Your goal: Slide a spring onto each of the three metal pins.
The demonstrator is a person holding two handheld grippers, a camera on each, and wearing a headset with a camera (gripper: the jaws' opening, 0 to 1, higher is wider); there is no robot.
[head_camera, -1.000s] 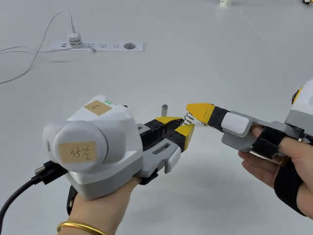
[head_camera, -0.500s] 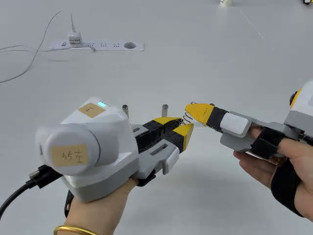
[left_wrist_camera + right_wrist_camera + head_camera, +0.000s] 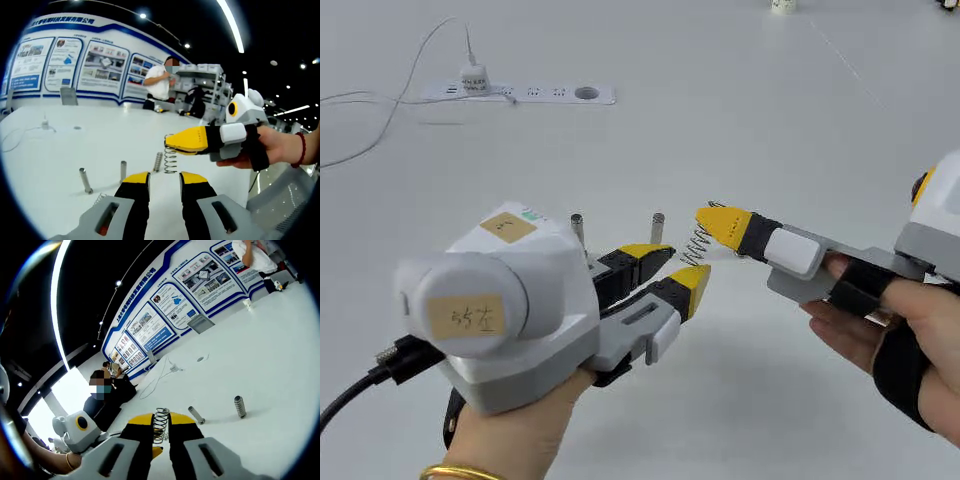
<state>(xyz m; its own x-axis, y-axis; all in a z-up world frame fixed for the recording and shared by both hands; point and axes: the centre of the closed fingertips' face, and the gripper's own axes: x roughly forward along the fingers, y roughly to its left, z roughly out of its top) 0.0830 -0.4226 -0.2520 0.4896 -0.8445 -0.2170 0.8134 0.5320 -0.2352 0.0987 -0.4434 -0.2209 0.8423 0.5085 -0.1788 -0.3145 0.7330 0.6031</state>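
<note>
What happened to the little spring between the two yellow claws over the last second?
The left gripper opened its jaws and let go of the spring, drawing back slightly toward the person. The right gripper stayed shut on the spring's top end, barely moving. The metal pins and power strip stayed put.

In the head view the left gripper (image 3: pixel 687 260) hides the feet of one pin (image 3: pixel 577 229) and a second pin (image 3: pixel 657 226) behind it, while the right gripper (image 3: pixel 710 218) facing it covers the top of the spring (image 3: pixel 698 246) and is cut off.
</note>
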